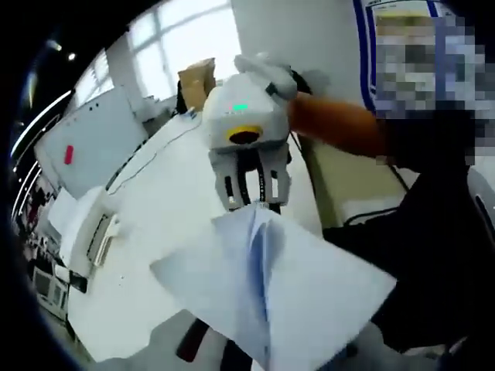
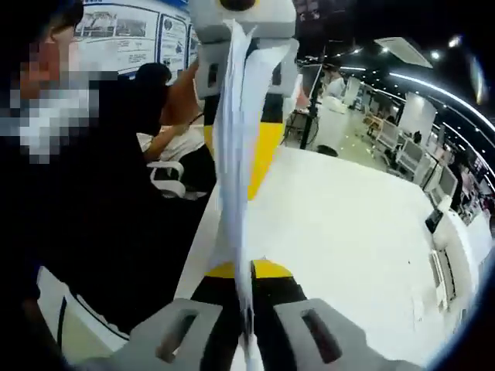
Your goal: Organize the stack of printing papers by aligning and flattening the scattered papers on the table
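Both tools [image 1: 251,202] [image 2: 246,340] pinching papers [image 2: 232,154], edges opposite

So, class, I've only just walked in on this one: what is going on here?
A person is holding a sheaf of white papers up above the white table, one claw at each end. The right claw is shut on the near edge, so that view sees the sheets edge-on. The left claw pinches the far edge. The sheets look loosely fanned, not yet squared up.
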### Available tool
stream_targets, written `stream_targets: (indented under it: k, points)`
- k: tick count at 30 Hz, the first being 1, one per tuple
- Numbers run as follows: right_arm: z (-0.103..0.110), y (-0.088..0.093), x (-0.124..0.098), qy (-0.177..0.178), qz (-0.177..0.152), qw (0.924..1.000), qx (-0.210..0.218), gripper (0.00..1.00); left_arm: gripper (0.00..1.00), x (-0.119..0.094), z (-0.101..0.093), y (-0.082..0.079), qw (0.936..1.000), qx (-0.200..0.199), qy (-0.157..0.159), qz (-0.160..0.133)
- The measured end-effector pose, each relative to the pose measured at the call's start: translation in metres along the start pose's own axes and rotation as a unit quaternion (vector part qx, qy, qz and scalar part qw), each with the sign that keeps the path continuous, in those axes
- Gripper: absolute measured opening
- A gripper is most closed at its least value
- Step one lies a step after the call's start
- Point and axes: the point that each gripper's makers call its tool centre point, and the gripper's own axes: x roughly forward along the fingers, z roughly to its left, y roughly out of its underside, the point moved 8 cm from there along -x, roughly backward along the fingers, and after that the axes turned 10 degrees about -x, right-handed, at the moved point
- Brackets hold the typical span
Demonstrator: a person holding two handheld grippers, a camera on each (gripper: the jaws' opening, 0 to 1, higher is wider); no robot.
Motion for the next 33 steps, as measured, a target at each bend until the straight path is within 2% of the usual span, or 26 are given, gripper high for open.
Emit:
stream_targets:
  k: [3,5,7,10,11,13,16,18,19,20,21,25,27,28,29,31,33]
  points:
    - [0.000,0.003,-0.003,0.003,-0.011,0.9999,0.010,0.00,0.06,-0.002,0.002,0.003,0.9999,-0.008,0.003,-0.014]
    - [-0.001,0.003,-0.007,0.008,-0.027,0.9993,0.025,0.00,0.06,-0.005,0.005,0.005,0.9994,-0.008,0.001,-0.033]
    - [-0.003,0.005,-0.011,0.020,-0.032,0.9987,0.033,0.00,0.09,-0.010,0.010,0.002,0.9974,0.000,-0.016,-0.070]
    - [-0.005,0.005,-0.018,0.038,-0.041,0.9977,0.038,0.00,0.21,-0.024,0.016,0.001,0.9937,0.011,-0.039,-0.104]
    - [-0.006,0.005,-0.021,0.046,-0.051,0.9968,0.041,0.00,0.25,-0.033,0.028,0.002,0.9916,0.013,-0.048,-0.119]
    - [-0.007,0.003,-0.028,0.069,-0.078,0.9939,0.038,0.00,0.30,-0.044,0.033,0.001,0.9863,0.016,-0.065,-0.151]
    - [-0.004,0.003,-0.038,0.099,-0.114,0.9880,0.035,0.00,0.38,-0.071,0.042,0.007,0.9674,0.015,-0.106,-0.229]
    - [-0.003,0.005,-0.044,0.122,-0.130,0.9833,0.035,0.00,0.46,-0.086,0.044,0.013,0.9512,0.015,-0.116,-0.286]
    - [-0.002,0.006,-0.046,0.130,-0.136,0.9814,0.037,0.00,0.50,-0.090,0.044,0.016,0.9457,0.004,-0.119,-0.303]
    - [-0.001,0.007,-0.047,0.141,-0.146,0.9784,0.040,0.00,0.54,-0.098,0.046,0.023,0.9325,-0.013,-0.123,-0.339]
    - [0.000,0.008,-0.049,0.149,-0.158,0.9752,0.041,0.00,0.56,-0.099,0.047,0.029,0.9242,-0.021,-0.123,-0.361]
    - [0.007,0.007,-0.052,0.163,-0.198,0.9655,0.041,0.00,0.65,-0.094,0.058,0.055,0.9089,-0.060,-0.143,-0.387]
    - [0.012,0.003,-0.054,0.173,-0.225,0.9581,0.039,0.00,0.73,-0.087,0.062,0.069,0.8931,-0.068,-0.148,-0.419]
    - [0.014,0.001,-0.054,0.178,-0.241,0.9533,0.036,0.00,0.76,-0.084,0.064,0.074,0.8870,-0.083,-0.141,-0.432]
    - [0.016,-0.001,-0.053,0.180,-0.251,0.9503,0.036,0.00,0.76,-0.081,0.064,0.078,0.8841,-0.093,-0.134,-0.438]
    - [0.020,-0.004,-0.050,0.183,-0.275,0.9430,0.036,0.00,0.77,-0.065,0.062,0.089,0.8717,-0.114,-0.094,-0.467]
    - [0.022,-0.006,-0.046,0.181,-0.297,0.9364,0.045,0.00,0.80,-0.052,0.056,0.092,0.8690,-0.115,-0.065,-0.477]
